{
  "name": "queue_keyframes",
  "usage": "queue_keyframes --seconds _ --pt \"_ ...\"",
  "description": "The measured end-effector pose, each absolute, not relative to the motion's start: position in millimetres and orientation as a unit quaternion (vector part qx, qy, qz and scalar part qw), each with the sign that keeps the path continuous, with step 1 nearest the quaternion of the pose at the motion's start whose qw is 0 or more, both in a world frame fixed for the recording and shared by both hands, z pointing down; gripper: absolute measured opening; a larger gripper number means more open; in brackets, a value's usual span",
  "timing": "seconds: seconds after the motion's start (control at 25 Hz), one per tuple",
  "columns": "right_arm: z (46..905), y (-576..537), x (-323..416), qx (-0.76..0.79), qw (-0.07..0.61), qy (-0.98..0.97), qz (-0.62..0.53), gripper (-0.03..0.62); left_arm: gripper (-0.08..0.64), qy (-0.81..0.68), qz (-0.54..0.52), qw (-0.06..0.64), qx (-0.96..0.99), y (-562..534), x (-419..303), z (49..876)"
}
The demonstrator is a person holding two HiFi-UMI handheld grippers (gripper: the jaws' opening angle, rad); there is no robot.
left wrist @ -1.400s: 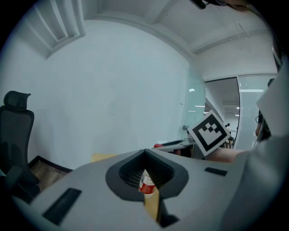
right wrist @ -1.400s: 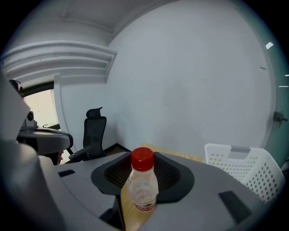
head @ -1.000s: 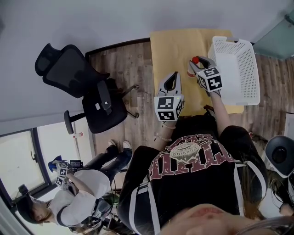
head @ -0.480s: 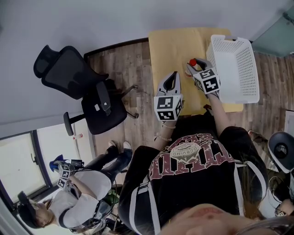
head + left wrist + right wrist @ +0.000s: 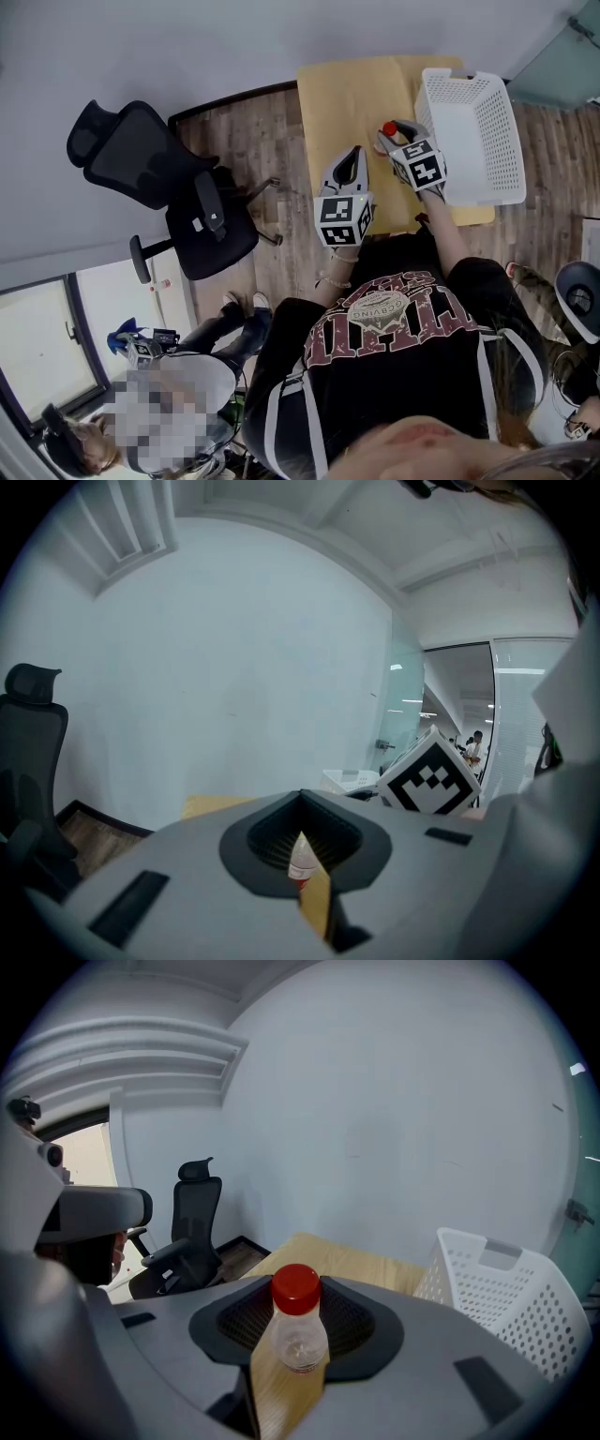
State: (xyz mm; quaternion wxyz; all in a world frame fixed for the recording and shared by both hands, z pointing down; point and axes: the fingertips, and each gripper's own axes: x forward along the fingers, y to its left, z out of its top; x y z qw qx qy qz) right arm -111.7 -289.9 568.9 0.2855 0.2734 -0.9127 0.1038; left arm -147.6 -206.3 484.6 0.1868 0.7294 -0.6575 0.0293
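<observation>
Holding step — right gripper [image 5: 389, 137] clamped on the bottle [image 5: 298, 1337] just beside the basket [image 5: 487, 141]; left gripper [image 5: 352, 161] narrow, empty — rim clearance looks like the next concern.

You have two grippers, the left gripper [image 5: 351, 157] and the right gripper [image 5: 397, 134]; one red-capped bottle [image 5: 298, 1333]; one white basket [image 5: 466, 77]; one wooden table [image 5: 347, 89]; one black office chair [image 5: 141, 169]; one other person [image 5: 217, 330].
</observation>
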Motion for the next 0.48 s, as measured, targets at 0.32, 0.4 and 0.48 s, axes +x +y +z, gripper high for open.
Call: queue_keyframes --seconds 0.32,0.4,0.48 --pt "563.8 -286.7 -111.7 0.271 0.284 -0.914 0.103 0.163 0.048 -0.66 0.03 0.183 0.728 -203.8 -145.8 479.7" --pt "562.0 -288.2 -111.6 0.271 0.278 -0.916 0.105 0.163 0.048 -0.662 0.029 0.181 0.727 -204.6 -145.7 479.3" --pt "558.5 -289.3 -111.5 0.272 0.271 -0.917 0.103 0.163 0.048 -0.664 0.029 0.179 0.726 -204.8 -146.1 478.6"
